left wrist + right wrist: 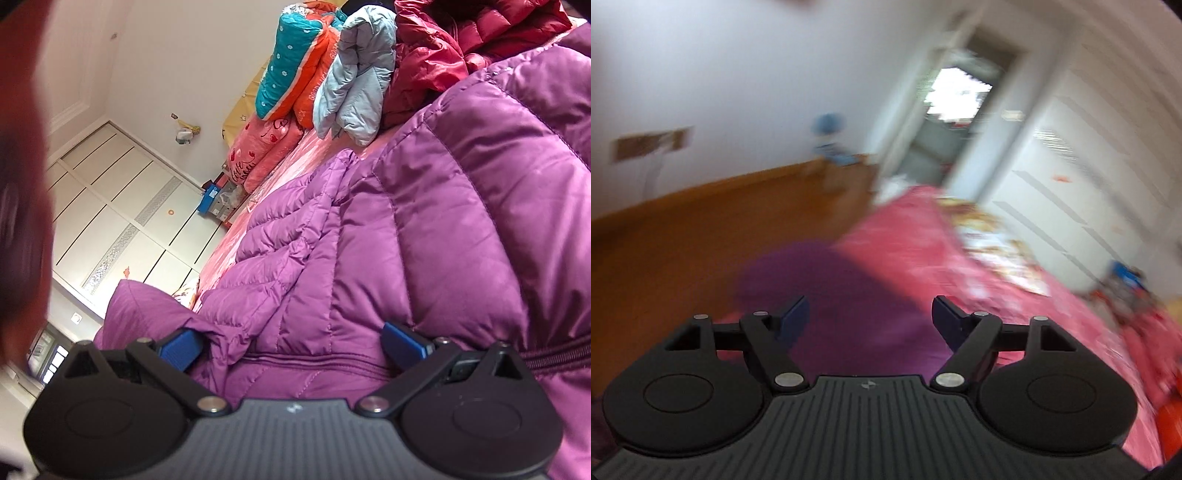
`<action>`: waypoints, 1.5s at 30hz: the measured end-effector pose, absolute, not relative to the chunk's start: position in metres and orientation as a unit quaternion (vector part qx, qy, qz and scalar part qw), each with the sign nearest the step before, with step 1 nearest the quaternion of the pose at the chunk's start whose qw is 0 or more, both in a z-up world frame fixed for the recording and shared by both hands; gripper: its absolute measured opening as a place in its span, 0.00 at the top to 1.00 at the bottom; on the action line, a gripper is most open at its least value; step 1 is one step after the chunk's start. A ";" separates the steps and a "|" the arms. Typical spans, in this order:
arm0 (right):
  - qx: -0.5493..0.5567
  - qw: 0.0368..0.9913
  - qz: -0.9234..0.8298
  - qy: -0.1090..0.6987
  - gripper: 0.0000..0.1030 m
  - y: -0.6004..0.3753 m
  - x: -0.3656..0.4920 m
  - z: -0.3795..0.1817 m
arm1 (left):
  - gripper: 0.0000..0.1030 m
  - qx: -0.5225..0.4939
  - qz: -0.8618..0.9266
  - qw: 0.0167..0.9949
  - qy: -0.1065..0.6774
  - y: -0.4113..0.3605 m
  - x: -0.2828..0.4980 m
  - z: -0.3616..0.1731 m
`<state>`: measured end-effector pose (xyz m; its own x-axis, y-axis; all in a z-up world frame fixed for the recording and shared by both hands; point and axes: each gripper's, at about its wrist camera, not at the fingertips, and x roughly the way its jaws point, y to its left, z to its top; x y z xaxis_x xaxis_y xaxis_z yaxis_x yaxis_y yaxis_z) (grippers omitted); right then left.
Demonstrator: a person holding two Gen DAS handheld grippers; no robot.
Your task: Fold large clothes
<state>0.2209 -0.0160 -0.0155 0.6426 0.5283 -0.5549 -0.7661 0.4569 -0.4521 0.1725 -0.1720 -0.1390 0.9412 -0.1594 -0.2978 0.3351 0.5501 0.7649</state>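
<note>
A quilted purple down jacket (pixel 424 229) lies spread on the pink bedspread (pixel 325 144) and fills most of the left wrist view. My left gripper (pixel 293 343) stands open at its widest, low against the jacket near a zip seam. Puffy fabric bulges between its blue pads (pixel 404 341), which do not pinch it. The right wrist view is blurred. There my right gripper (pixel 870 319) is open with nothing between its fingers, above a purple part of the jacket (pixel 827 295) at the bed's edge.
Folded quilts (pixel 295 62), a light blue jacket (pixel 354 74) and a dark red jacket (pixel 443 48) are piled at the far end of the bed. A white wardrobe (pixel 122 206) stands beyond. A wooden floor (pixel 683 240) and a doorway (pixel 956 110) lie past the pink bed (pixel 960 266).
</note>
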 end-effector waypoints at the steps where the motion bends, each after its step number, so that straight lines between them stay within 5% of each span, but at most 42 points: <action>1: -0.371 0.823 0.396 0.169 0.04 -0.002 0.216 -0.025 | 0.00 0.452 -0.142 0.875 0.097 -0.172 0.173 -0.139; 9: -0.477 0.752 0.405 0.208 0.00 0.058 0.221 -0.071 | 0.01 0.432 -0.149 0.883 0.108 -0.166 0.176 -0.137; 10: -0.475 0.752 0.400 0.220 0.10 0.055 0.229 -0.072 | 0.01 0.431 -0.149 0.883 0.108 -0.166 0.176 -0.137; 11: -0.473 0.755 0.393 0.228 0.32 0.056 0.234 -0.072 | 0.01 0.432 -0.149 0.883 0.107 -0.167 0.176 -0.138; 14: -0.456 0.767 0.382 0.239 0.63 0.060 0.241 -0.071 | 0.01 0.435 -0.148 0.882 0.104 -0.166 0.175 -0.138; 17: -0.449 0.787 0.367 0.211 0.82 0.050 0.231 -0.069 | 0.01 0.439 -0.147 0.881 0.099 -0.167 0.173 -0.138; 23: -0.343 0.876 0.302 0.155 0.91 -0.015 0.246 -0.007 | 0.00 0.446 -0.147 0.878 0.090 -0.166 0.170 -0.138; 34: -0.089 0.985 0.106 0.101 0.92 -0.210 0.281 0.078 | 0.00 0.472 -0.093 0.875 0.059 -0.155 0.180 -0.134; 37: -0.036 0.987 0.099 0.122 0.92 -0.240 0.285 0.065 | 0.00 0.465 -0.080 0.879 0.070 -0.151 0.191 -0.133; 41: -0.036 0.974 0.151 0.165 0.72 -0.212 0.286 0.041 | 0.00 0.470 -0.077 0.877 0.071 -0.155 0.197 -0.135; 42: -0.047 0.970 0.171 0.169 0.62 -0.192 0.285 0.039 | 0.00 0.471 -0.077 0.876 0.072 -0.156 0.199 -0.135; 44: -0.078 0.960 0.210 0.168 0.07 -0.159 0.281 0.034 | 0.00 0.469 -0.080 0.877 0.074 -0.157 0.202 -0.133; 45: -0.095 0.954 0.231 0.169 0.02 -0.139 0.274 0.033 | 0.00 0.468 -0.080 0.877 0.075 -0.157 0.203 -0.133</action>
<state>0.2745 -0.1394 0.0331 0.8365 0.4079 -0.3658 -0.4721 0.8754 -0.1034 0.2034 -0.1565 -0.1326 0.9758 -0.0708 -0.2068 0.2112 0.5496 0.8083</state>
